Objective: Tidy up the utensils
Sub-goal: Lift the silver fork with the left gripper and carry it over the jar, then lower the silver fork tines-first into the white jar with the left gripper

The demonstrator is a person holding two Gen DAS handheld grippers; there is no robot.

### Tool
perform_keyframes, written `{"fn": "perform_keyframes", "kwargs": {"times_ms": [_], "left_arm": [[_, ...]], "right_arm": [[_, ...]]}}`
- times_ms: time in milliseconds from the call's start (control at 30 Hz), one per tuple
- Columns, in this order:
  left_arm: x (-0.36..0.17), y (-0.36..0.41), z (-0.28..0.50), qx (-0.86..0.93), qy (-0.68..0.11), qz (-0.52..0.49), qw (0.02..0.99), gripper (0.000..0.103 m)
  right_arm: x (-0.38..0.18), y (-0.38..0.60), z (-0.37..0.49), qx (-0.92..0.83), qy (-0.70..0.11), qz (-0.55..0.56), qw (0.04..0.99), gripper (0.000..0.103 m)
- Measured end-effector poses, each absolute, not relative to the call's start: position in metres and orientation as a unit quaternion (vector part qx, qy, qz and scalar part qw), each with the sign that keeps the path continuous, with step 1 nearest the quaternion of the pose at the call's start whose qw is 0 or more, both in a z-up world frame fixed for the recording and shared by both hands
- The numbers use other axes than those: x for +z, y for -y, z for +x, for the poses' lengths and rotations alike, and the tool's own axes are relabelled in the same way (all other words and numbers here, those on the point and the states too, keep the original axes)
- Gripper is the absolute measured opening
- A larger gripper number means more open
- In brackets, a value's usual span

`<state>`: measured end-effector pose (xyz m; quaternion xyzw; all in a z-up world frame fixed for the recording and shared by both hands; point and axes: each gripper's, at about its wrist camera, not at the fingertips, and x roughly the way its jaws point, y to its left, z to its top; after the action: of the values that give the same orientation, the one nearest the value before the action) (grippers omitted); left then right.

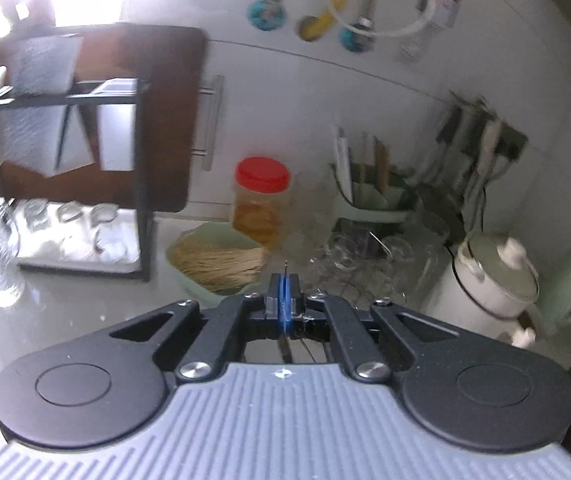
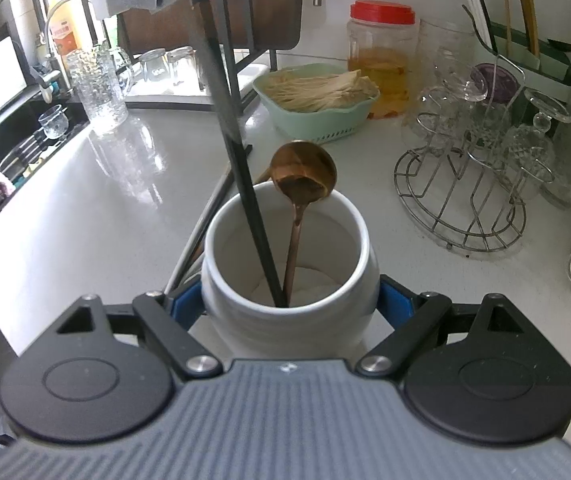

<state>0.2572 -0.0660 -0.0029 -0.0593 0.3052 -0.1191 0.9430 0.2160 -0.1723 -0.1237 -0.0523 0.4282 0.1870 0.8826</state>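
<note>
- White ceramic utensil jar (image 2: 289, 264) sits clamped between the right gripper (image 2: 290, 300) pads, on the worktop (image 2: 125, 208).
- Copper spoon (image 2: 303, 178) and black chopsticks (image 2: 241, 168) stand inside it.
- Left gripper (image 1: 284, 300) is pinched together on a thin utensil I cannot identify.

A pale glossy worktop (image 2: 133, 184) carries a white jar (image 2: 289, 276) set between the right gripper (image 2: 291, 300) fingers. Beyond the jar stand a green basket (image 2: 321, 120) and a red-lidded jar (image 2: 381, 60). Right of the gripper is a wire rack (image 2: 461, 200); far left, a ribbed glass jug (image 2: 99, 88).
</note>
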Motion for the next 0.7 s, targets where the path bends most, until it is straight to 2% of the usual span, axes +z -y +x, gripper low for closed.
{"fn": "perform_keyframes", "kwargs": {"times_ms": [400, 700], "left_arm": [[-0.041, 0.105, 0.263, -0.159, -0.323, 0.038, 0.932, 0.001], [-0.058, 0.116, 0.277, -0.162, -0.389, 0.047, 0.906, 0.001]], "right_arm": [[-0.124, 0.178, 0.215, 0.209, -0.421, -0.053, 0.881, 0.091], [-0.125, 0.182, 0.212, 0.217, -0.415, -0.053, 0.882, 0.091]]}}
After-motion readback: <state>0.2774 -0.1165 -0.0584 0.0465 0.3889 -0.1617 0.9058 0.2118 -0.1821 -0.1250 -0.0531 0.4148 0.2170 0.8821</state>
